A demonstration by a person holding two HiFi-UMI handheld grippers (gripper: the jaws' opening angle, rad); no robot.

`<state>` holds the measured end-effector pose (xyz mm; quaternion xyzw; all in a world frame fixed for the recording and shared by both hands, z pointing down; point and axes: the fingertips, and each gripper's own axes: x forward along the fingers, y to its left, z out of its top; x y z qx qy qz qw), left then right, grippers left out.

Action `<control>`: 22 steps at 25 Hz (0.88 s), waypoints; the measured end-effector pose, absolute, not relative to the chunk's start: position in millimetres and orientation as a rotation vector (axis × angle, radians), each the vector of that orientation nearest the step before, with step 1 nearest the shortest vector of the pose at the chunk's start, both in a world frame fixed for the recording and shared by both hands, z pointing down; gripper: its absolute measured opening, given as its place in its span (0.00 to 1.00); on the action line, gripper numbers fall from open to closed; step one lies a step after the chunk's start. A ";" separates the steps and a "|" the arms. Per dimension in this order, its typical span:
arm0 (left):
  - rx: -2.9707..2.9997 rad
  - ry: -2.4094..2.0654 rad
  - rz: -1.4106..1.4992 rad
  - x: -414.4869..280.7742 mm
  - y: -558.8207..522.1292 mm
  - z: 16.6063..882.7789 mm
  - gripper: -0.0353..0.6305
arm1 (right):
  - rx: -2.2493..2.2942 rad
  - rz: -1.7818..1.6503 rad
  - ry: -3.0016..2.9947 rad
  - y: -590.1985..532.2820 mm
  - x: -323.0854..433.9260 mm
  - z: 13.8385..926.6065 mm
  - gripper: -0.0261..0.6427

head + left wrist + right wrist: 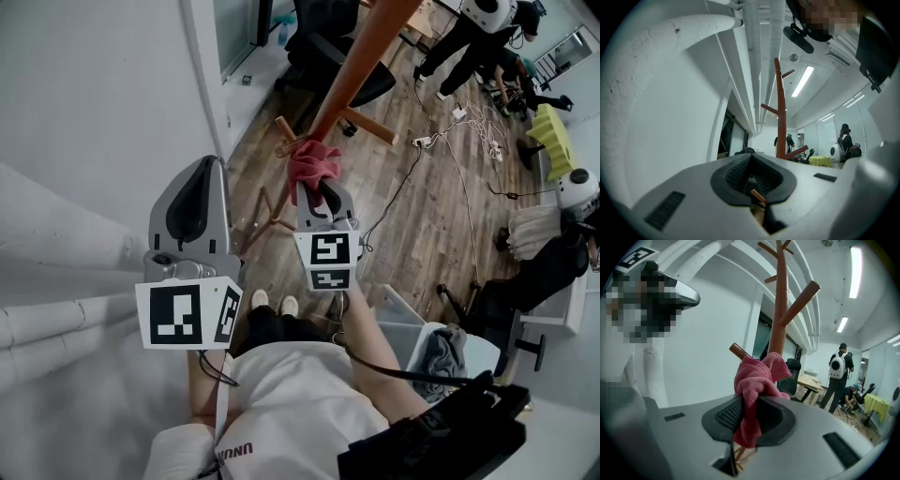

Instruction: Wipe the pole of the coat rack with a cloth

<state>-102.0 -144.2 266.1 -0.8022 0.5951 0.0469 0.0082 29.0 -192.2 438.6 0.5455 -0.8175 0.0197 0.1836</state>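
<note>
A brown wooden coat rack pole (361, 66) rises from the wood floor, with pegs branching off; it also shows in the right gripper view (779, 310) and far off in the left gripper view (780, 117). My right gripper (316, 195) is shut on a pink cloth (312, 164), and the bunched cloth (757, 380) rests against the lower pole beside a peg (739, 351). My left gripper (195, 211) is held apart at the left near the white wall, its jaws closed together with nothing in them (751, 180).
White wall and pipes (56, 319) lie at the left. A black office chair (328, 47) stands behind the rack. Cables (469, 141) trail across the floor; people (478, 37) stand at the back right. A grey bin (441, 347) sits near my right side.
</note>
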 end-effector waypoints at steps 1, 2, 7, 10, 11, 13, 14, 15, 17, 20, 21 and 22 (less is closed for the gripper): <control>-2.507 1.862 0.146 -102.2 -144.0 266.5 0.07 | 1.535 0.060 -2.305 -191.9 28.6 440.1 0.14; -2.507 1.863 0.145 -102.4 -143.9 266.8 0.07 | 1.532 0.065 -2.305 -191.6 28.3 441.4 0.14; -2.504 1.873 0.144 -102.9 -141.2 269.0 0.07 | 1.517 0.085 -2.305 -189.3 27.1 448.2 0.14; -2.504 1.876 0.141 -103.1 -140.0 270.8 0.07 | 1.511 0.094 -2.302 -188.0 26.9 452.6 0.14; -2.504 1.877 0.140 -103.3 -139.7 271.1 0.07 | 1.509 0.101 -2.302 -187.7 26.7 453.9 0.14; -2.503 1.879 0.138 -103.5 -139.2 271.0 0.07 | 1.504 0.117 -2.303 -187.2 26.5 456.2 0.14; -2.503 1.879 0.137 -103.5 -139.0 270.7 0.07 | 1.502 0.124 -2.303 -187.0 26.4 457.2 0.14; -2.503 1.880 0.136 -103.5 -138.9 270.7 0.07 | 1.500 0.128 -2.302 -186.7 26.2 458.2 0.14; -2.505 1.881 0.133 -103.7 -138.8 271.6 0.07 | 1.493 0.136 -2.300 -186.0 25.5 461.0 0.14; -2.505 1.884 0.129 -104.2 -138.9 273.8 0.07 | 1.483 0.148 -2.297 -185.0 24.2 465.9 0.14; -2.506 1.885 0.130 -104.4 -139.2 273.9 0.07 | 1.481 0.151 -2.295 -184.9 23.9 466.8 0.14; -2.506 1.886 0.129 -104.4 -139.6 273.6 0.07 | 1.479 0.154 -2.295 -185.1 23.8 467.3 0.14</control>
